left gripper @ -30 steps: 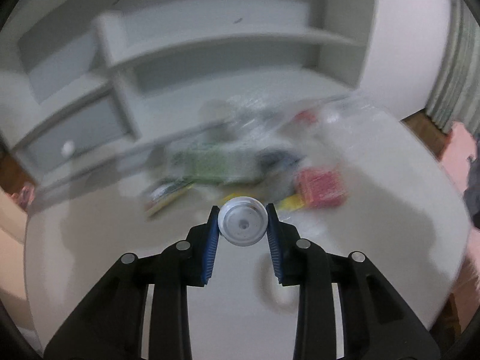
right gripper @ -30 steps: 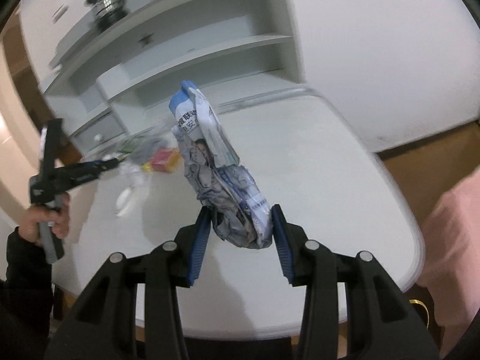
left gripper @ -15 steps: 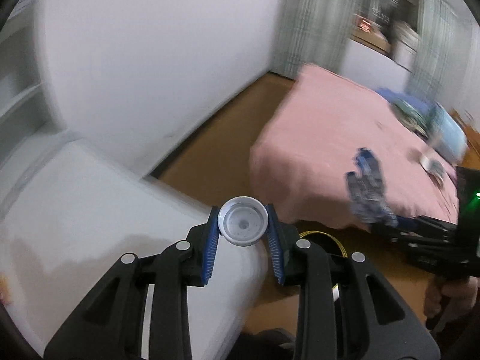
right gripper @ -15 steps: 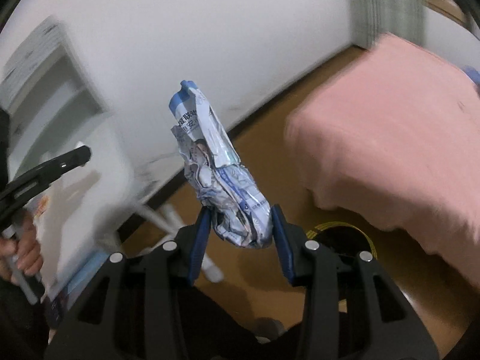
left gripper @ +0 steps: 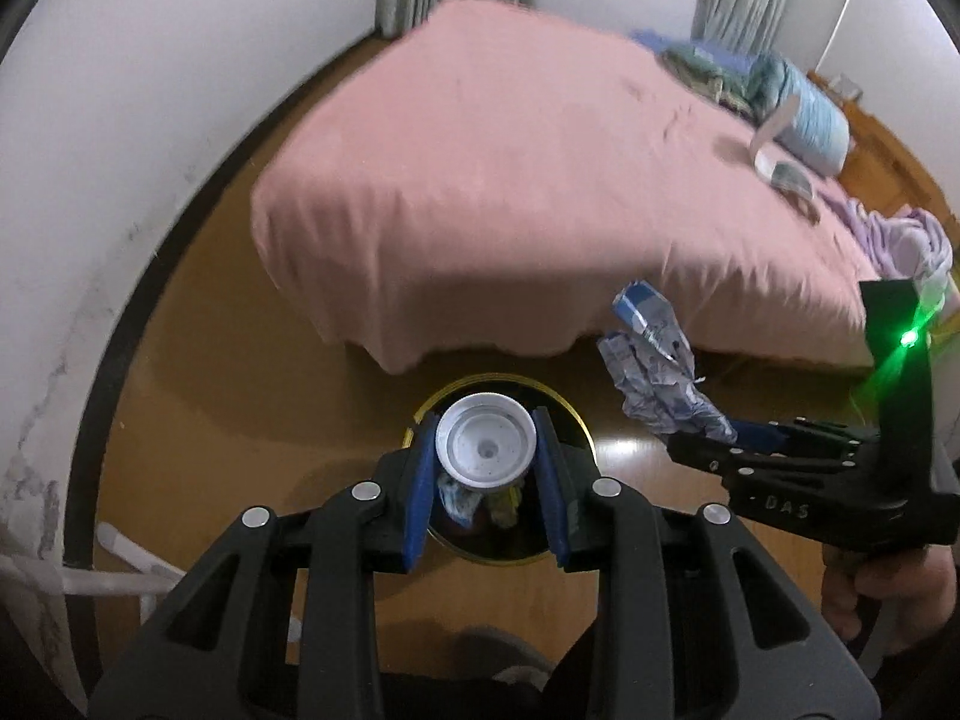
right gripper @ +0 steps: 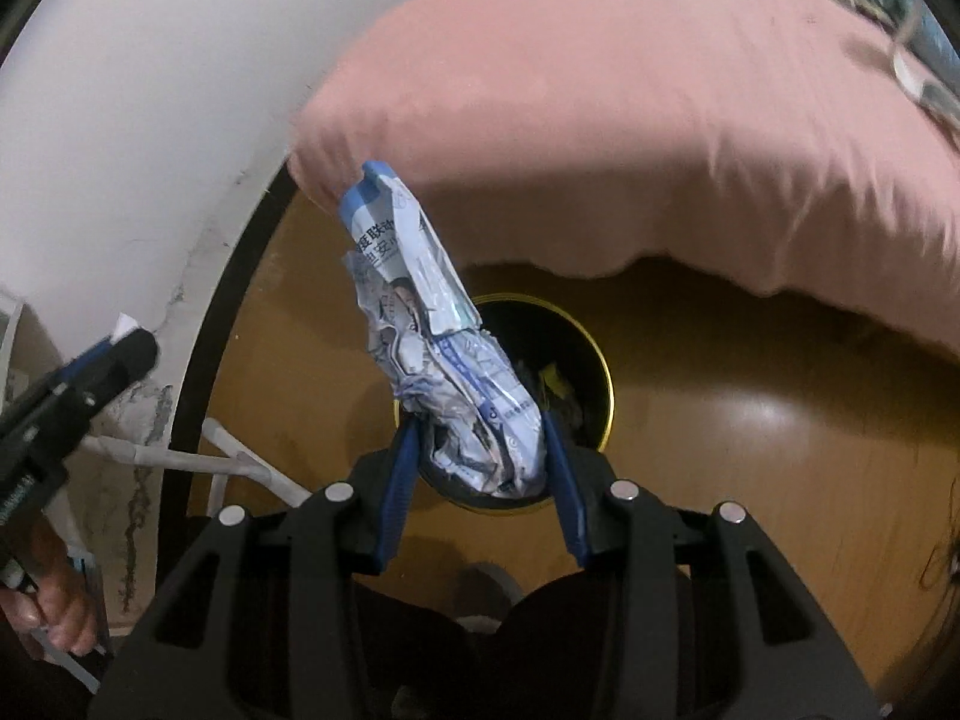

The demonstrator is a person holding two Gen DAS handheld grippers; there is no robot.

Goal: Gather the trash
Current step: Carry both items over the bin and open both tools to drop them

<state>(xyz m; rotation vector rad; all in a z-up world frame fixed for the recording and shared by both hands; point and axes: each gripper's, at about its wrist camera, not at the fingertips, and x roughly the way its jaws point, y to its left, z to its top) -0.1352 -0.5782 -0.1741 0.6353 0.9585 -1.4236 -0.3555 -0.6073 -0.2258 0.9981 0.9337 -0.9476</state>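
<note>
My left gripper [left gripper: 485, 456] is shut on a small white plastic cup [left gripper: 485, 443] and holds it right over the open mouth of a round black trash bin with a gold rim [left gripper: 576, 420] on the floor. My right gripper [right gripper: 480, 450] is shut on a crumpled blue-and-white paper wrapper [right gripper: 432, 324], also above the same bin [right gripper: 591, 372]. In the left wrist view the right gripper [left gripper: 708, 432] and its wrapper [left gripper: 654, 360] hover to the right of the bin. The bin holds some trash.
A bed with a pink cover [left gripper: 540, 168] stands just beyond the bin, with clothes at its far end [left gripper: 792, 102]. A white wall [left gripper: 120, 150] curves along the left. White table legs [right gripper: 240, 462] stand at the lower left. The floor is brown wood [right gripper: 750, 450].
Both grippers swung away from the white table and shelves, past the wall and bed, down over the trash bin on the floor. Each still holds its item.
</note>
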